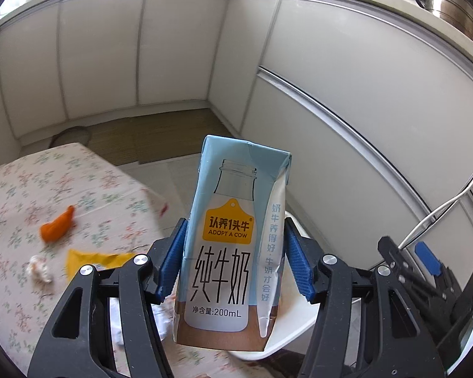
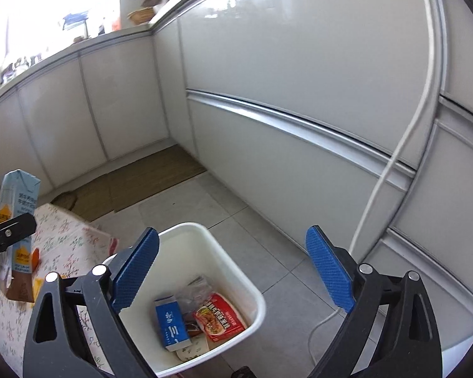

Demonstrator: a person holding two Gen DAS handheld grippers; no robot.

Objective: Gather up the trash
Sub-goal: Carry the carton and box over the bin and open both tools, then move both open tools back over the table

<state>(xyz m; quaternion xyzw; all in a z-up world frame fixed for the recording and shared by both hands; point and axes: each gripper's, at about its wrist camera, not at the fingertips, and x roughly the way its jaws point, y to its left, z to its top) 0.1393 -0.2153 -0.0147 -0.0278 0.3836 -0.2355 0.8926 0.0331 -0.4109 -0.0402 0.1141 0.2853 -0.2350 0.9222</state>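
Left gripper (image 1: pixel 233 261) clamped on a blue and white milk carton (image 1: pixel 233 245), blue pads pressed to both narrow sides, carton upright with the bottle print and "ADOPT A COW" label facing the camera. Carton is held in the air past the edge of the table (image 1: pixel 22 189), which wears a floral cloth. On the cloth, left of the carton: an orange peel piece (image 1: pixel 57 225), a crumpled white tissue (image 1: pixel 41 270), a yellow wrapper (image 1: pixel 94 260); all slightly blurred. Right gripper (image 2: pixel 233 271) empty, jaws standing wide apart, hanging above a white trash bin (image 2: pixel 252 283) on the grey tiled floor just beside the table corner. Inside the bin: a small blue carton (image 2: pixel 171 324), a red food packet (image 2: pixel 220 317), a clear plastic wrapper (image 2: pixel 190 293), some more scraps underneath that I cannot identify. From the right wrist view the milk carton shows at far left, over the table edge, short of the bin. White cable (image 2: pixel 394 163) runs down the cabinet fronts to the floor.
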